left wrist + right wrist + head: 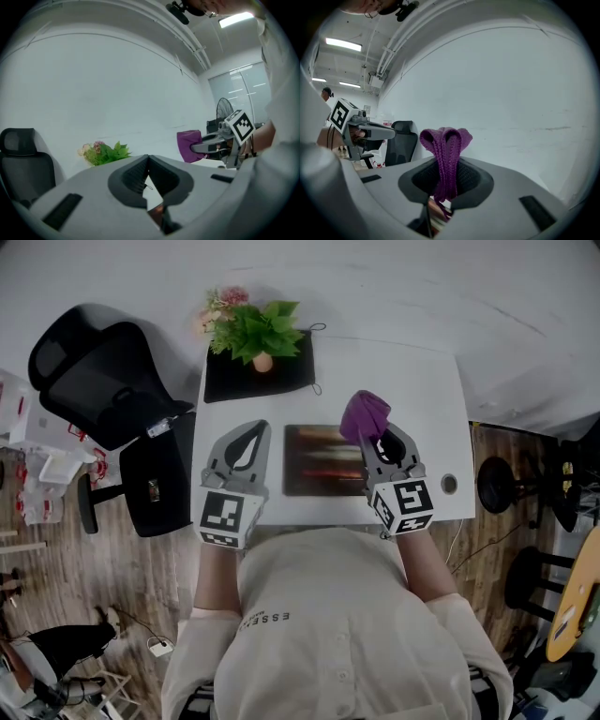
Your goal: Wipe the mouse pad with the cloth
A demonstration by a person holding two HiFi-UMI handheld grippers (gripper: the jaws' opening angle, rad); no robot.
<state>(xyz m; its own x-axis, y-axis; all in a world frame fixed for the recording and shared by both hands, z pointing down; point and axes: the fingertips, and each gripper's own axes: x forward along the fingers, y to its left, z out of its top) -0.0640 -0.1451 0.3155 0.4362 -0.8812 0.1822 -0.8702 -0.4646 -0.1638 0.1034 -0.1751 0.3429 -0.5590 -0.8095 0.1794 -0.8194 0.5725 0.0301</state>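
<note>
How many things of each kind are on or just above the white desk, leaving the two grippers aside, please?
mouse pad: 1
purple cloth: 1
potted plant: 1
black mat: 1
Total: 4

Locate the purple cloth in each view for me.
Head view: purple cloth right of centre, at the right gripper's tip.
Left gripper view: right of centre, mid-height.
Right gripper view: dead centre, pinched between the fingers.
Shared landmark: black office chair, in all three.
</note>
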